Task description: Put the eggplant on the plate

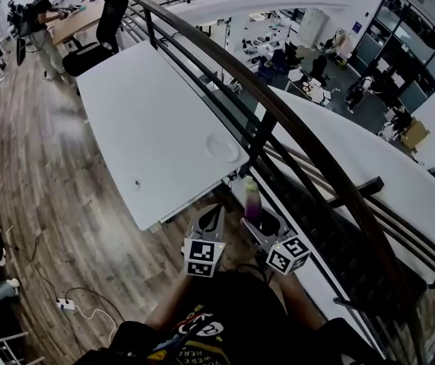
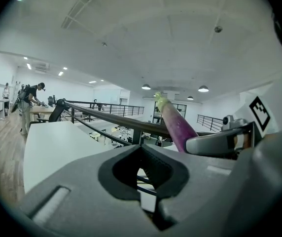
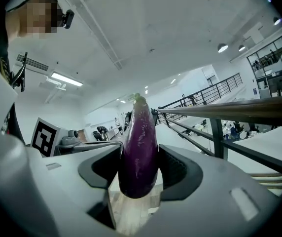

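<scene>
Left gripper (image 1: pixel 217 214) closed; right gripper (image 1: pixel 254 220) fingers clamped.

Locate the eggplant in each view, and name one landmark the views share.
Head view: eggplant at lower centre, upright in the right gripper, close to the railing.
Left gripper view: eggplant right of centre, its top leaning left.
Right gripper view: eggplant at centre, upright, clamped between the jaws.
Shared landmark: the dark handrail.

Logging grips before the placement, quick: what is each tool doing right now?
Left tool: closed, nothing in it.
Right tool: closed on the eggplant, which stands upright.
</scene>
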The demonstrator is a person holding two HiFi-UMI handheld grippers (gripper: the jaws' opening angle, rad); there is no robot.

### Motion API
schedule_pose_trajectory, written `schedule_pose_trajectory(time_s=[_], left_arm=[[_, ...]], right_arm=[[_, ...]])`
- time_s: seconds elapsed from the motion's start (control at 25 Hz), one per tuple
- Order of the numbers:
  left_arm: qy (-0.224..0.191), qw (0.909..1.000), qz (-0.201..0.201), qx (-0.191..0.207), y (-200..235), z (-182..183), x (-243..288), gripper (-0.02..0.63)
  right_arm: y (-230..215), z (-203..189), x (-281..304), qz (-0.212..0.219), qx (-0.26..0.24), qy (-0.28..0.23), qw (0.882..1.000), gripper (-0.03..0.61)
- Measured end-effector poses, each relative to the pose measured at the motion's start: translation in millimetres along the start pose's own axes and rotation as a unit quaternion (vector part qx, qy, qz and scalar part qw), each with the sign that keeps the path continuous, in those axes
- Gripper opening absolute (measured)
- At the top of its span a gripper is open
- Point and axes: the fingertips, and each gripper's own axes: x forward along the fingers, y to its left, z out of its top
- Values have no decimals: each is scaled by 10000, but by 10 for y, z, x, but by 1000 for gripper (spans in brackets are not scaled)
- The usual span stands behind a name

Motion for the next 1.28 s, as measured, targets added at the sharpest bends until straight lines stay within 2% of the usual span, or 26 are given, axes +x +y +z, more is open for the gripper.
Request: schedule_pose_trajectory(time_s=[0.16,0.28,0.48,0.64,0.8,0.96,1.16,1.28], left_arm=[[79,9999,-90,-73,258,112,245,5],[172,9998,24,-141,420,56,376,5],[192,9991,125,-346,730,-69,760,5],[406,9976,329,-453,1008,-209,1156,5],[629,9940,616,-649,1186,-373,1524,5],[863,9897,797,-823,1345,-522,1890,5],[1124,9837,1130,-836,1550,-654,2018,5],[1180,9812,1174,-973,1632,-728,1984,5]], right_arm=[[-180,77,250,-176,66,117,9998,236],[-405,-82,441,-238,10,411,9989,236],[-952,-183,1049,-72,-131,904,9958,236],[-1417,-306,1665,99,-658,1504,9864,236],[-1919,-723,2209,255,-1290,2357,9629,236],[-2401,-1074,2658,72,-1829,3183,9302,236],[-2641,-1233,3022,-61,-2581,3787,8888,236],[-2688,-1357,3188,-48,-2984,4115,8612,236]])
